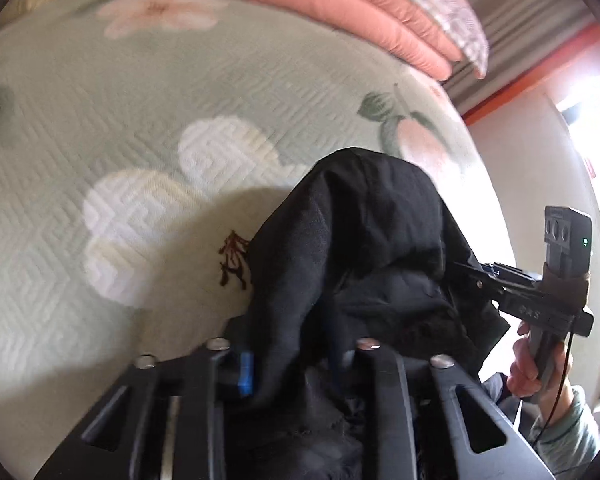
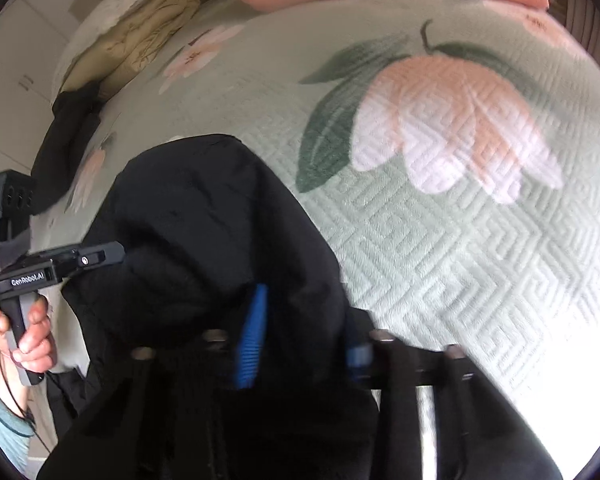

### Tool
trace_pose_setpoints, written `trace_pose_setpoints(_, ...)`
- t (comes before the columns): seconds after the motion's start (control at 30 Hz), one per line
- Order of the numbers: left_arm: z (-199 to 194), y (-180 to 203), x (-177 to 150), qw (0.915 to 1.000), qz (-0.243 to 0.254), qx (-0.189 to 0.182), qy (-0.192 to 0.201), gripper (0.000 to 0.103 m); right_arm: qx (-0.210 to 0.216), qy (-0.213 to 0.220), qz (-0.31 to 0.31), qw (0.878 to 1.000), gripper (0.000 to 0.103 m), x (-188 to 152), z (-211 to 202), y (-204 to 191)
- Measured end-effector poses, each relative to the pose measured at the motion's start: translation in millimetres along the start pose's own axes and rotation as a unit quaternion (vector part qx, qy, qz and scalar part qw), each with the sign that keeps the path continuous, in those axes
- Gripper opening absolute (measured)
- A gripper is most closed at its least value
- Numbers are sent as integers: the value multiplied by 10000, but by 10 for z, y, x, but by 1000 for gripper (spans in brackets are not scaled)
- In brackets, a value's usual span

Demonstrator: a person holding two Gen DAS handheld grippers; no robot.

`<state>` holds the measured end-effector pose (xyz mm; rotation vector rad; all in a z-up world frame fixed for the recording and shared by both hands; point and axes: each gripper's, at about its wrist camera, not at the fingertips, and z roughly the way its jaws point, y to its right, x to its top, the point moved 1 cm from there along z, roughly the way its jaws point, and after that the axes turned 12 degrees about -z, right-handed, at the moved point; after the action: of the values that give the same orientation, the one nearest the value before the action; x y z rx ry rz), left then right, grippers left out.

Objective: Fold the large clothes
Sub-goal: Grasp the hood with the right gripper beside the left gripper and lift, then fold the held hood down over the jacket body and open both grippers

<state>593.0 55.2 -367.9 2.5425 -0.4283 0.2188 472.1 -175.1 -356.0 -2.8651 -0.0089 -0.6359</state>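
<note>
A black garment (image 1: 364, 248) hangs bunched between both grippers above a pale green quilted bedspread (image 1: 140, 100). My left gripper (image 1: 292, 368) is shut on the black garment; one blue pad (image 1: 245, 374) shows beside the cloth. My right gripper (image 2: 300, 344) is shut on the same garment (image 2: 204, 232), with a blue pad (image 2: 254, 332) showing against the cloth. In the left wrist view the right gripper (image 1: 464, 270) enters from the right with its tips buried in the fabric. In the right wrist view the left gripper (image 2: 118, 252) enters from the left, its tips in the fabric.
The bedspread (image 2: 460, 240) has pink and white flower prints. Folded pink quilts (image 1: 340, 8) lie at the bed's far end. An olive folded item (image 2: 140, 32) and another dark garment (image 2: 68, 140) lie at the far left edge. A wall and a bright window (image 1: 592, 92) are on the right.
</note>
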Motion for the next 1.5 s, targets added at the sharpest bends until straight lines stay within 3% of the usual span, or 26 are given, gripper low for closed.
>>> trace_pose_setpoints(0.07, -249, 104, -130, 9994, 178, -115, 278, 14, -84, 225, -17, 9997, 14, -70, -213, -111)
trace_pose_setpoints(0.23, -1041, 479, -667, 9916, 840, -196, 968, 12, -447, 847, -371, 9947, 13, -365, -984, -598)
trace_pose_setpoints(0.37, -1695, 695, -1211, 9817, 1154, -334, 1480, 12, -363, 1378, -296, 9893, 12, -748, -1658, -936)
trace_pose_setpoints(0.47, -2049, 833, -1652, 9758, 1351, -315, 1689, 12, -539, 1681, -431, 9833, 12, -1133, -2131, -1231)
trace_pose_setpoints(0.67, -2499, 925, -2552, 9667, 1754, -21, 1865, 12, -825, 1816, -642, 9778, 12, -1875, -2670, -1770)
trace_pose_setpoints(0.83, -2491, 849, -3292, 9639, 2038, 347, 1679, 12, -1078, 1682, -829, 9763, 12, -2569, -2820, -2127)
trace_pose_setpoints(0.97, -2219, 606, -3883, 9690, 2102, 655, 1121, 12, -1126, 1212, -888, 9822, 12, -3151, -2628, -2262)
trace_pose_setpoints(1.1, -1882, 360, -4334, 9682, 2212, 1033, 545, 13, -1276, 567, -1060, 9845, 12, -3650, -2328, -2331)
trace_pose_setpoints(1.17, -1792, 204, -4457, 9728, 2051, 1061, 186, 12, -1205, 198, -1034, 9871, 12, -3811, -2213, -2286)
trace_pose_setpoints(1.27, -1899, 64, -4504, 9783, 1787, 1045, 59, 12, -1101, -86, -882, 9900, 13, -3939, -2293, -2230)
trace_pose_setpoints(1.37, -2318, 91, -4341, 9812, 1606, 966, 461, 13, -1066, 79, -834, 9908, 18, -3838, -2637, -2247)
trace_pose_setpoints(1.5, -2775, 353, -3983, 9779, 1635, 830, 1006, 15, -1065, 564, -957, 9881, 28, -3374, -3070, -2390)
